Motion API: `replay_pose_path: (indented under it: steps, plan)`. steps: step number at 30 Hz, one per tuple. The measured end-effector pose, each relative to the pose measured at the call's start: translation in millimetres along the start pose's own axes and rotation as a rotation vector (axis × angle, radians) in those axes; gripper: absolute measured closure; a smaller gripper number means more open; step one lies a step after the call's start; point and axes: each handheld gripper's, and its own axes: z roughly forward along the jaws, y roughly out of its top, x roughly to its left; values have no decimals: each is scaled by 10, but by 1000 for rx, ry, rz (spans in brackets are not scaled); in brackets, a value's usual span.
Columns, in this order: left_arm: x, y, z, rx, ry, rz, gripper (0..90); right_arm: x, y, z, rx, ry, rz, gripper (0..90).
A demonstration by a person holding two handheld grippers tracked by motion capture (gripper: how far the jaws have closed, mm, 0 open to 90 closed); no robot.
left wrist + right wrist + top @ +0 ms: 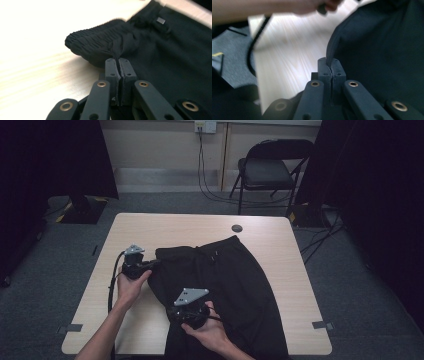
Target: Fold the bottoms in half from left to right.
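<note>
Both pairs of jaws I'm working are pinched tight on cloth. My left gripper [117, 61] has its 2 black jaws pressed together on the ribbed, gathered waistband corner of the black fabric shorts [160, 55], the elastic edge bunched up just beyond the tips. My right gripper [331, 62] is clamped the same way on a thin folded side edge of the garment, which rises straight out of the jaw tips.

From the high view, I see the left gripper [136, 265] at the shorts' [235, 285] left waistband corner and the right gripper [190, 312] lower down on the left edge, nearer me, each with a grey 3-cornered plate on top. The shorts lie on the light wooden table [165, 227], waistband toward the far side, the lower part hanging over the near edge. Beyond the table a black folding chair [267, 170] stands on the grey carpet by the wall
</note>
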Motion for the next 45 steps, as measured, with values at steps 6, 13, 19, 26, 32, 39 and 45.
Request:
replay_pose_path:
  steps: [6, 13, 19, 26, 32, 39, 45]
  plan:
    - [40, 324, -310, -98, -7, -21, 871, 117, 495, -162, -97, 29, -54, 893]
    - [46, 520, -478, -128, 11, 10, 871, 100, 761, -372, -204, 24, -52, 893]
    - [36, 559, -530, -171, -10, -30, 872, -32, 762, -526, -258, 28, 7, 894]
    - [22, 873, -743, -230, -14, -22, 873, 25, 1060, -626, -327, 37, -20, 894]
    - [-39, 1129, -974, -314, 12, -14, 873, 72, 1299, -789, -413, 38, -35, 894]
    - [-167, 930, -527, -191, 19, 16, 872, -203, 904, -907, -390, -33, 24, 894]
    - [-295, 793, -92, -104, -4, 20, 868, -526, 262, -978, -306, -126, 125, 893]
